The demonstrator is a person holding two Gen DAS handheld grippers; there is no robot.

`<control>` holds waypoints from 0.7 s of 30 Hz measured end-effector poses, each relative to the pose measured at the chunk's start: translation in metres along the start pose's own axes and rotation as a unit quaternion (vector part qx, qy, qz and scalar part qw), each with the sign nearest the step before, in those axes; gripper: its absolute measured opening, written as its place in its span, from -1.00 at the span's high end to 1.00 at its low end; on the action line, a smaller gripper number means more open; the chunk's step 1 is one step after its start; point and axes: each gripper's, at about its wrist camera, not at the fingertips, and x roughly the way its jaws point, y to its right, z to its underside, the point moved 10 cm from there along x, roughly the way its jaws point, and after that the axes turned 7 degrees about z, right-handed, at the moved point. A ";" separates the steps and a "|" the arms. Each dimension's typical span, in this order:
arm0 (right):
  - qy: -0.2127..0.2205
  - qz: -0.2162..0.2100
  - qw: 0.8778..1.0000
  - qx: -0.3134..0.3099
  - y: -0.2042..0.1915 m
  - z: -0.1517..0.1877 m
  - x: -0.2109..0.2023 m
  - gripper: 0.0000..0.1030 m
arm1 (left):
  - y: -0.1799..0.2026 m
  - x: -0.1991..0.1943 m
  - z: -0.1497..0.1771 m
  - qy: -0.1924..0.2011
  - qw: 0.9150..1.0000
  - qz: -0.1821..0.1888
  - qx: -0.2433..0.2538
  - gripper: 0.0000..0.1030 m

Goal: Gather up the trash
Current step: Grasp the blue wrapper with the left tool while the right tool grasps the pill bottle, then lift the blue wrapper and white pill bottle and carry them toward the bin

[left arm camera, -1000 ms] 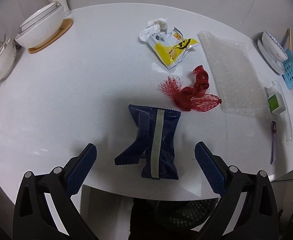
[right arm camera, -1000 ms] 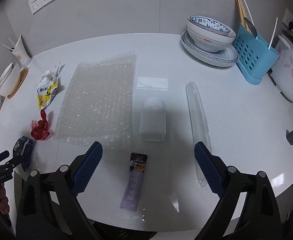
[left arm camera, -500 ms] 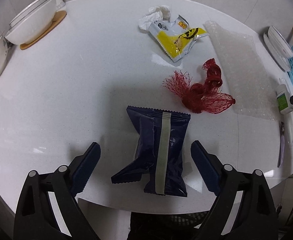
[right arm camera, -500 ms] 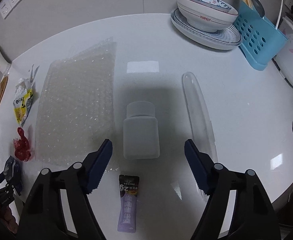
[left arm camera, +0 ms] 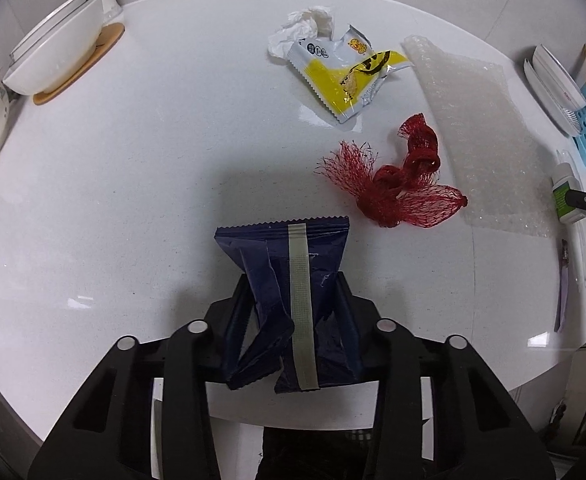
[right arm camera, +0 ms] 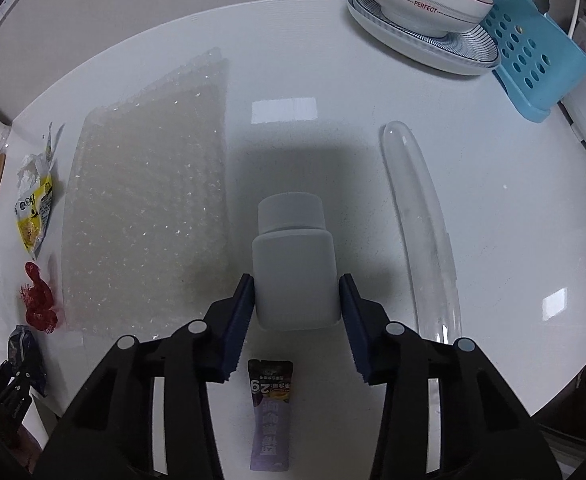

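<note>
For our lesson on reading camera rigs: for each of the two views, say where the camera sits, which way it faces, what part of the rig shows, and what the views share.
Left wrist: on the left gripper, looking steeply down at the white table; its jaws are closing on the dark blue wrapper.
Right wrist: on the right gripper, looking steeply down; its jaws are closing around the white bottle.
Shared: bubble wrap, red net, yellow wrapper.
</note>
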 end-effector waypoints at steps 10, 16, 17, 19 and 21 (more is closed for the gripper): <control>0.007 0.005 1.000 0.010 0.006 -0.001 -0.005 0.22 | 0.004 -0.004 0.000 -0.001 1.000 0.004 -0.003 0.55; 0.018 0.004 1.000 0.010 0.012 0.003 -0.015 0.22 | 0.005 -0.009 -0.003 0.004 1.000 0.004 -0.007 0.61; 0.019 0.004 1.000 0.010 0.013 0.003 -0.017 0.22 | 0.004 -0.010 -0.004 0.006 1.000 0.004 -0.007 0.62; 0.023 0.001 1.000 0.010 0.014 0.004 -0.020 0.22 | 0.005 -0.013 -0.006 0.010 1.000 0.004 -0.008 0.62; 0.026 0.001 1.000 0.010 0.015 0.005 -0.023 0.22 | 0.006 -0.017 -0.007 0.015 1.000 0.005 -0.009 0.62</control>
